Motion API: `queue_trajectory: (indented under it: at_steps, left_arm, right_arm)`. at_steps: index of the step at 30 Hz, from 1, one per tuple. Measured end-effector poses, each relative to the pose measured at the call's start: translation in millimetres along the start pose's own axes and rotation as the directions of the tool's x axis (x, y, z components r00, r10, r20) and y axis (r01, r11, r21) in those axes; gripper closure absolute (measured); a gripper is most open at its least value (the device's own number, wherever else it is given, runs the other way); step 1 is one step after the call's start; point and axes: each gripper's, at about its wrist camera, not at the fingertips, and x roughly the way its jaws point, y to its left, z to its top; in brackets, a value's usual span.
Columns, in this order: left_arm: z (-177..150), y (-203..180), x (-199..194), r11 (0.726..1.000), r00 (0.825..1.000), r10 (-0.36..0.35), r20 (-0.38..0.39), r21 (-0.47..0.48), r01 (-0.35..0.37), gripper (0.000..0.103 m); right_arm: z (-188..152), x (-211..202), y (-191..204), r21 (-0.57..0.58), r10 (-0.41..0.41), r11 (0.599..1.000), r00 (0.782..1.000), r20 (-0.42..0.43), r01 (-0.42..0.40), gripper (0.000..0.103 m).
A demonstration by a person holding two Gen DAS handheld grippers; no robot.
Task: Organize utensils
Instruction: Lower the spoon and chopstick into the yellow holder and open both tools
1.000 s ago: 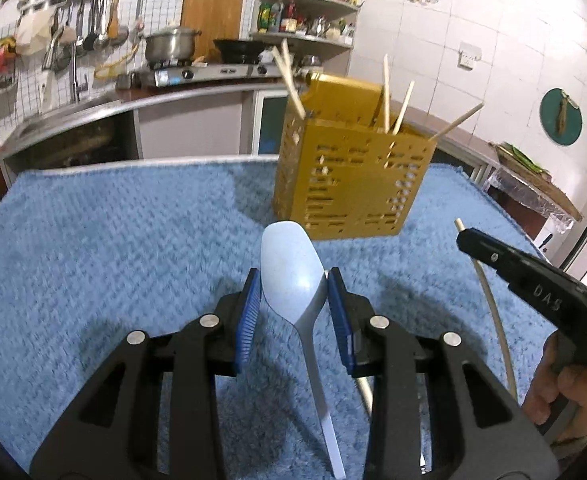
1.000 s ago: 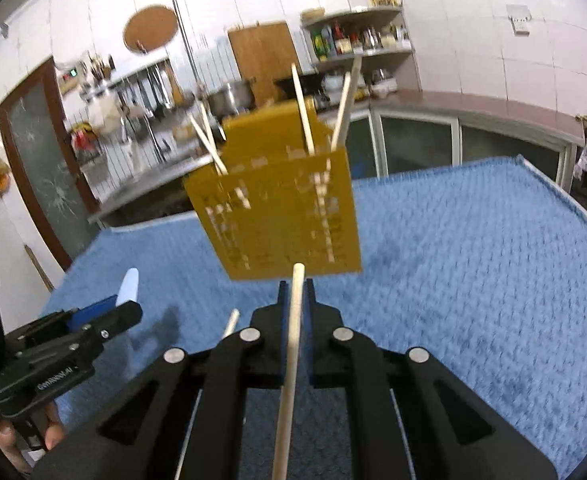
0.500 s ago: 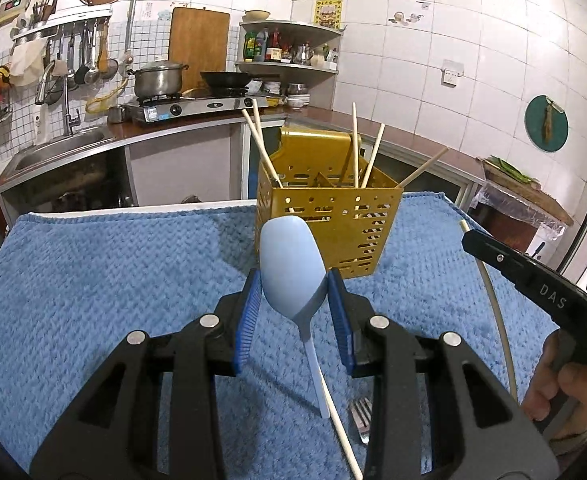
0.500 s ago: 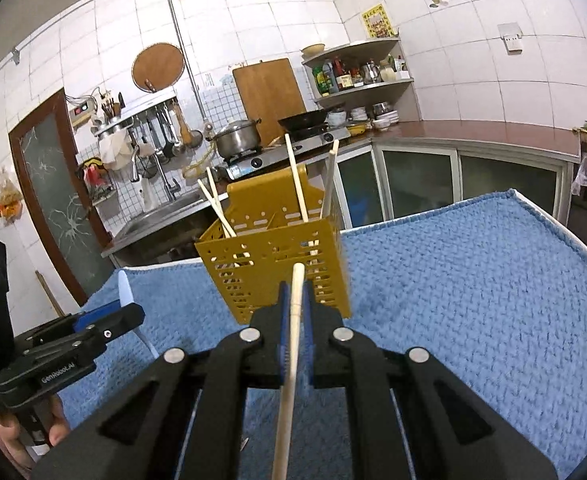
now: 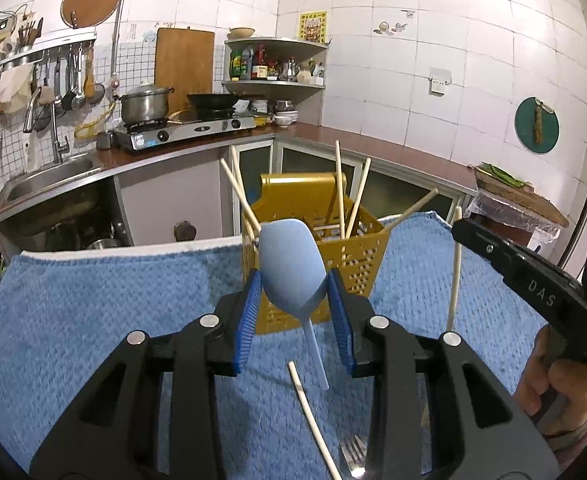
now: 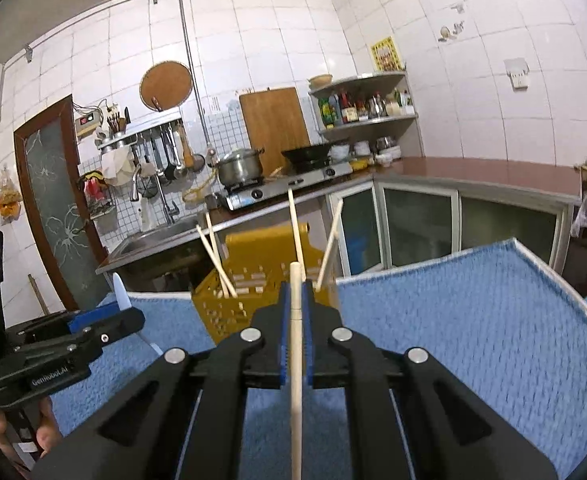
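My left gripper (image 5: 293,284) is shut on a pale blue plastic spoon (image 5: 291,266), bowl up, held above the blue cloth in front of the yellow perforated utensil holder (image 5: 345,256). Several wooden chopsticks stand in the holder. My right gripper (image 6: 296,300) is shut on a wooden chopstick (image 6: 296,356), which points up toward the holder (image 6: 249,276). The right gripper also shows in the left wrist view (image 5: 525,280) with its chopstick (image 5: 454,268). The left gripper shows at the left of the right wrist view (image 6: 105,320).
A loose chopstick (image 5: 313,424) and a metal fork (image 5: 353,456) lie on the blue cloth (image 5: 93,320) below my left gripper. Behind the table stand a counter with a sink (image 5: 49,176), a stove with a pot (image 5: 145,104), and cabinets.
Both grippers have risen and tilted up with their utensils held. The holder now sits lower and farther in both views. The fork and loose chopstick have come into the left wrist view.
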Motion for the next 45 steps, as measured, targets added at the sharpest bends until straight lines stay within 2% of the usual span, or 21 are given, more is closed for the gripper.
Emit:
queue_trajectory:
  at_steps: [5, 11, 16, 21, 23, 28, 32, 36, 39, 43, 45]
  left_arm:
    - [25.6, 2.3, -8.5, 1.000, 0.999, -0.005, 0.035, 0.000, 0.005, 0.070]
    - [72.6, -1.0, -14.1, 0.999, 0.999, 0.006, 0.054, 0.042, -0.008, 0.070]
    - [112.0, -4.1, -10.9, 0.996, 0.996, 0.017, 0.089, 0.084, -0.025, 0.070]
    - [131.0, -4.5, 10.5, 0.993, 0.995, 0.034, 0.092, 0.106, -0.044, 0.070]
    - [131.2, -3.5, 22.4, 0.993, 0.995, 0.048, 0.092, 0.108, -0.058, 0.070]
    - [118.9, 3.1, 54.5, 0.992, 0.995, 0.062, 0.079, 0.106, -0.070, 0.070]
    - [101.6, 5.9, 76.1, 0.990, 0.996, 0.078, 0.041, 0.117, -0.082, 0.070]
    - [86.4, 14.4, 94.0, 0.994, 0.998, 0.069, -0.006, 0.089, -0.068, 0.070]
    - [77.4, 21.3, 104.1, 0.997, 0.998, 0.060, -0.031, 0.058, -0.058, 0.070]
    - [64.7, 25.7, 114.5, 0.998, 0.997, 0.053, -0.056, 0.026, -0.052, 0.070]
    - [59.8, 26.1, 118.5, 0.998, 0.997, 0.055, -0.063, 0.021, -0.054, 0.070]
  right_arm:
    - [29.0, 0.2, 5.5, -0.012, 0.004, 1.000, 0.998, 0.055, -0.003, 0.097]
    - [73.2, 0.5, 13.1, -0.026, 0.008, 1.000, 0.989, 0.146, -0.004, 0.097]
    - [111.4, 2.1, 23.7, -0.020, 0.000, 1.000, 0.970, 0.245, 0.005, 0.097]
    - [133.1, 13.4, 36.4, -0.044, -0.032, 0.998, 0.939, 0.343, 0.050, 0.097]
    - [132.8, 21.1, 40.5, -0.057, -0.050, 0.995, 0.926, 0.375, 0.077, 0.097]
    - [121.9, 42.4, 36.4, -0.068, -0.078, 0.991, 0.916, 0.394, 0.114, 0.097]
    - [110.0, 61.7, 25.4, -0.058, -0.088, 0.992, 0.936, 0.341, 0.115, 0.097]
    - [95.0, 77.9, 18.0, -0.088, -0.097, 0.988, 0.955, 0.279, 0.126, 0.097]
    - [87.1, 79.2, 14.5, -0.107, -0.112, 0.983, 0.953, 0.282, 0.148, 0.097]
    - [86.5, 78.4, 12.8, -0.119, -0.098, 0.984, 0.959, 0.266, 0.134, 0.097]
    - [85.8, 74.3, 12.4, -0.135, -0.106, 0.979, 0.952, 0.287, 0.150, 0.097]
